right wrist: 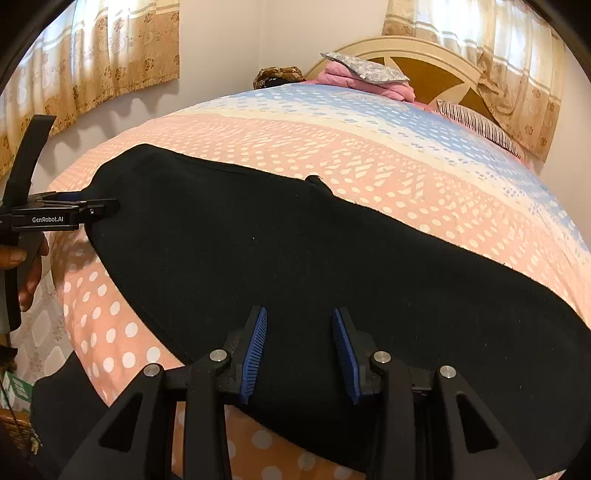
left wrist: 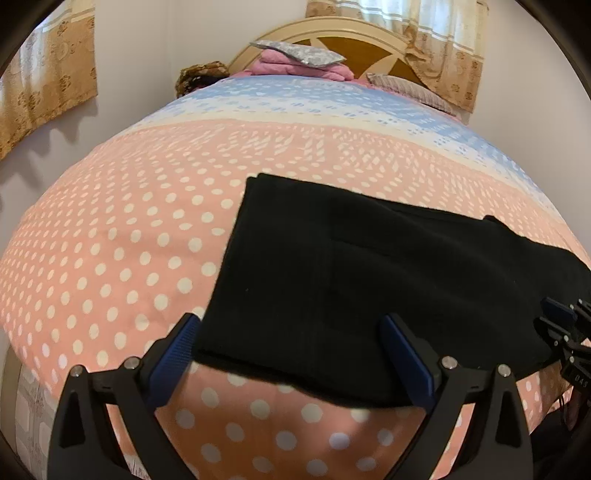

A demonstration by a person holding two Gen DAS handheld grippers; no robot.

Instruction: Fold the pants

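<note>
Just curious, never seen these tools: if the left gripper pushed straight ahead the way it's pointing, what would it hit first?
Most likely the black pants, lying between the open left gripper fingers; the polka-dot bedspread lies beneath.

bed with cover in pink with white dots near front, then band of white dashes, then pale blue band toward headboard. black pants lie flat on pink part, folded, near front edge, one end reaching toward right side of bed. at head end: pink folded cloth with grey patterned pillow on top, striped pillow beside, brown patterned thing at left corner.
</note>
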